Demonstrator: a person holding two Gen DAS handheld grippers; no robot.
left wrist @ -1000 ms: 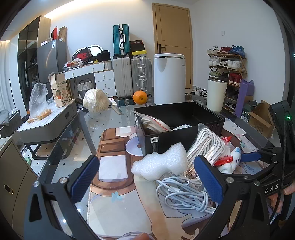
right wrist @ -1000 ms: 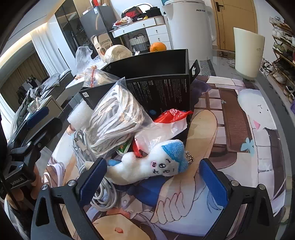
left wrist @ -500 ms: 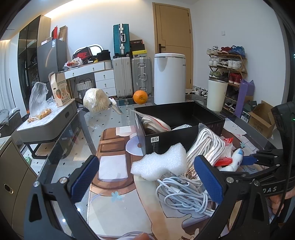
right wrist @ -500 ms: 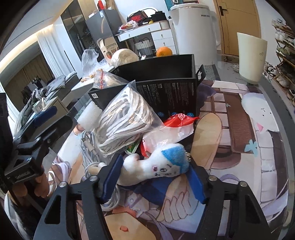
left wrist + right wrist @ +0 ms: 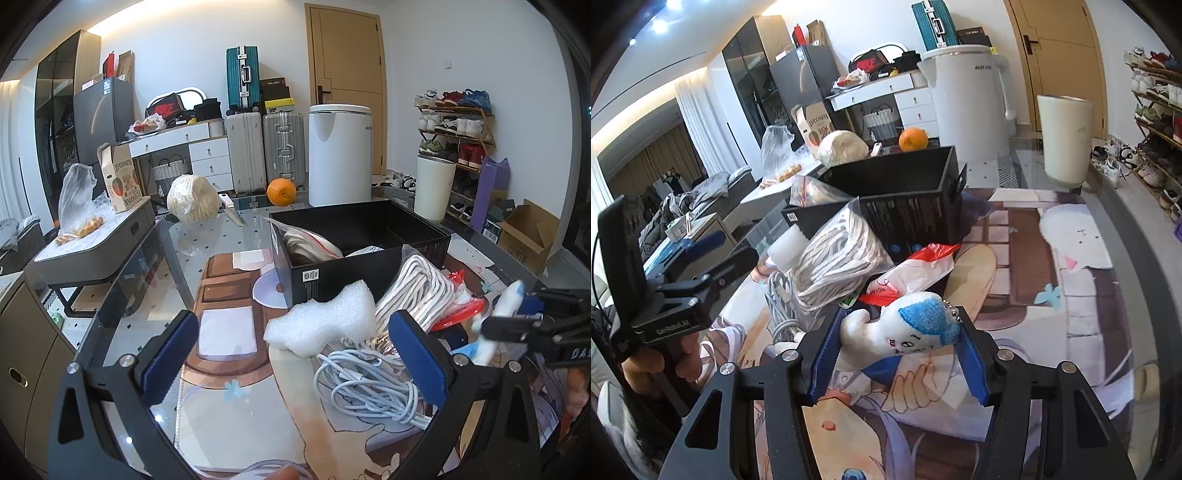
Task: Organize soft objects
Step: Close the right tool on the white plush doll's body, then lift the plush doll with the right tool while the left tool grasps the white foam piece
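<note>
My right gripper (image 5: 899, 358) is shut on a white plush toy with a blue cap (image 5: 905, 332) and holds it above the printed mat; the toy also shows in the left wrist view (image 5: 506, 306). My left gripper (image 5: 295, 358) is open and empty, low over the mat in front of a white foam piece (image 5: 321, 321), a bag of white rope (image 5: 413, 291) and a coil of white cable (image 5: 369, 384). A black box (image 5: 354, 266) stands behind them, with a clear bag of soft items (image 5: 310, 243) inside.
A red and white plastic bag (image 5: 916, 269) lies by the box. An orange (image 5: 281, 192), a wrapped round bundle (image 5: 192, 199) and a knife (image 5: 232, 210) sit at the table's far edge. A white bin (image 5: 340, 155) stands beyond.
My right gripper closed on the plush toy and lifted it off the mat. The left gripper stayed almost still.
</note>
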